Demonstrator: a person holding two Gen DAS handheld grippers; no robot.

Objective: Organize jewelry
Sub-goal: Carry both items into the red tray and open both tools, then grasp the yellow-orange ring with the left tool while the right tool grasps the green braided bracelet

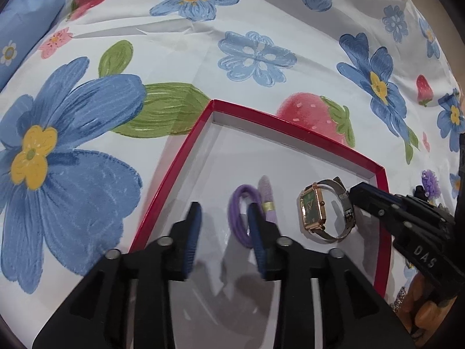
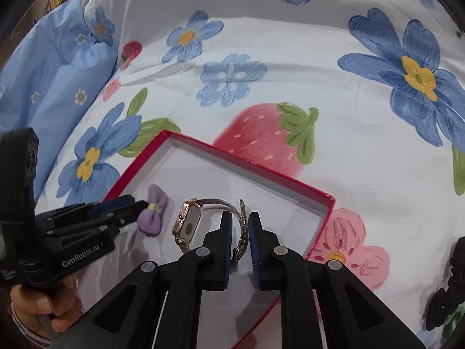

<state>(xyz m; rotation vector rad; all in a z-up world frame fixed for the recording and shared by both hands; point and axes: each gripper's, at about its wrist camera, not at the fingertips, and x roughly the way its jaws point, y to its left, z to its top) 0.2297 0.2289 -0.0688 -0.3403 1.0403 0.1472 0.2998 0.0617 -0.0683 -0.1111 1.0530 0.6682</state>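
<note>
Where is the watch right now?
The watch lies inside the red box, right of the purple bow hair tie; its strap sits between the right claw fingers.

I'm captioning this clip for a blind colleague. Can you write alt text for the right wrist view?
The right gripper reaches into a red box with a watch strap between its slightly parted pads, the rose-gold watch lying just beyond. The left gripper comes in from the left beside a purple bow hair tie, all on a bedsheet printed with blue flowers and strawberries.

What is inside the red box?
The red box holds a purple hair tie with a bow and a gold-cased wristwatch. The near part of its floor is covered by the grippers.
</note>
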